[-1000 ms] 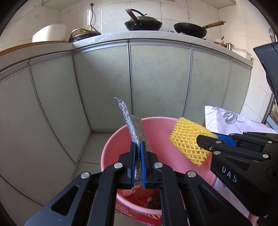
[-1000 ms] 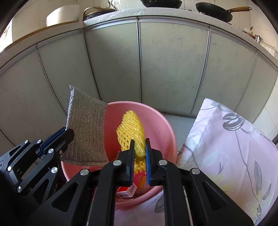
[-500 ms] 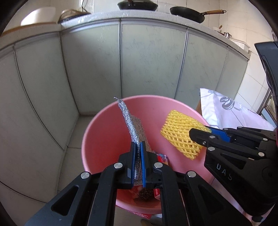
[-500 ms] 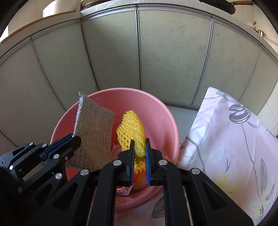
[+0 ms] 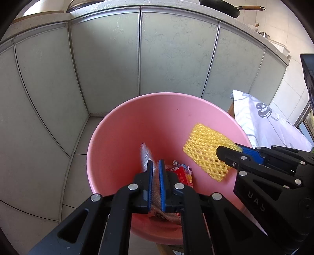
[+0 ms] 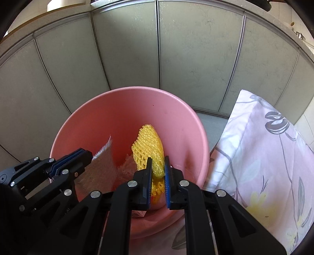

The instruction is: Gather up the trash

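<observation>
Both claws lower, inside pink bucket [image 5: 137, 109]

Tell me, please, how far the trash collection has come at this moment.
Done: a red wrapper lies in the round pink plastic bucket. In hand: the left gripper holds a grey mesh scouring pad, the right gripper a yellow foam net, both over the bucket. Left: releasing both.

Ahead of the grippers runs a row of pale grey-green cabinet doors [image 5: 172, 58] under a light speckled countertop [image 5: 176, 8], where a dark frying pan [image 5: 225, 9] with a wooden handle sits. Below lies a grey tiled floor [image 5: 76, 149]. To the right rests a floral cushion [image 6: 265, 153]. Daylight brightens the white tiled wall [image 5: 288, 88].
</observation>
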Demonstrator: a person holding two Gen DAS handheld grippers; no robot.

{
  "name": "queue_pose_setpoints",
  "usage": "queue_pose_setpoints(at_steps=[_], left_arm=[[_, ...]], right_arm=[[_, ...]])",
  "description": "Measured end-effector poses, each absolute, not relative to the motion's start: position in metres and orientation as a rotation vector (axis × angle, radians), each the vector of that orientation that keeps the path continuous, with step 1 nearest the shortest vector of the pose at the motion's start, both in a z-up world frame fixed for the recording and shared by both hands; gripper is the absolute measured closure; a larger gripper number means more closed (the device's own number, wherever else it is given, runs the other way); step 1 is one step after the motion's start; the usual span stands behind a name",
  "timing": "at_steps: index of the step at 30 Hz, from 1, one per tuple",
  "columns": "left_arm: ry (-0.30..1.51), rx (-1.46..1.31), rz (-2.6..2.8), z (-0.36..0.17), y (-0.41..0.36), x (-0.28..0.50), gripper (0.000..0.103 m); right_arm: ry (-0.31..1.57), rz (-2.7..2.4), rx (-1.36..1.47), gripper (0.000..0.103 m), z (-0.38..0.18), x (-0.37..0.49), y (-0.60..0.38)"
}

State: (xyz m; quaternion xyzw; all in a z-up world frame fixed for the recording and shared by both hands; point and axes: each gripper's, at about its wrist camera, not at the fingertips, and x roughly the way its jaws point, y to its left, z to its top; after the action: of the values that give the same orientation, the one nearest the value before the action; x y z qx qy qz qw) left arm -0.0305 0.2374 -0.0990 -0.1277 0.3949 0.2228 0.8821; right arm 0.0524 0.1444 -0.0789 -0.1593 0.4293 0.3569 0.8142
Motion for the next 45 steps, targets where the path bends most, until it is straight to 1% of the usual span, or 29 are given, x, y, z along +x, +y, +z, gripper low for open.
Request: queue_pose_setpoints(at_steps=[5, 10, 11, 12, 13, 14, 15, 18, 28, 45], left_arm=[[0.822, -0.254, 0.477, -0.097, 0.236, -0.029, 0.097], [0.833, -0.255, 0.487, -0.097, 0.236, -0.027, 0.094], [0.834, -0.255, 0.489, -0.097, 0.236, -0.028, 0.093], [0.835, -0.254, 0.494, -0.096, 0.236, -0.028, 0.09], [0.835, -0.255, 0.497, -0.096, 0.237, -0.028, 0.088], [0.834, -0.257, 0.498, -0.096, 0.237, -0.029, 0.085], [0.833, -0.258, 0.499, -0.095, 0.237, -0.03, 0.082], [0.831, -0.262, 0.51, -0.094, 0.239, -0.032, 0.079], [0.839, -0.27, 0.509, -0.089, 0.239, -0.038, 0.075], [0.809, -0.305, 0.514, -0.071, 0.238, -0.047, 0.051]], right_arm=[[0.932, 0.757, -0.343, 0.092, -0.082, 0.057, 0.147], [0.953, 0.767, -0.332, 0.091, -0.083, 0.059, 0.148], [0.954, 0.767, -0.331, 0.088, -0.083, 0.059, 0.148], [0.955, 0.768, -0.328, 0.082, -0.084, 0.06, 0.147], [0.955, 0.776, -0.321, 0.078, -0.083, 0.06, 0.147], [0.953, 0.78, -0.32, 0.073, -0.084, 0.063, 0.148], [0.949, 0.783, -0.321, 0.07, -0.085, 0.063, 0.147], [0.942, 0.784, -0.323, 0.07, -0.085, 0.064, 0.145], [0.929, 0.794, -0.293, 0.07, -0.078, 0.059, 0.134], [0.862, 0.82, -0.238, 0.069, -0.05, 0.039, 0.112]])
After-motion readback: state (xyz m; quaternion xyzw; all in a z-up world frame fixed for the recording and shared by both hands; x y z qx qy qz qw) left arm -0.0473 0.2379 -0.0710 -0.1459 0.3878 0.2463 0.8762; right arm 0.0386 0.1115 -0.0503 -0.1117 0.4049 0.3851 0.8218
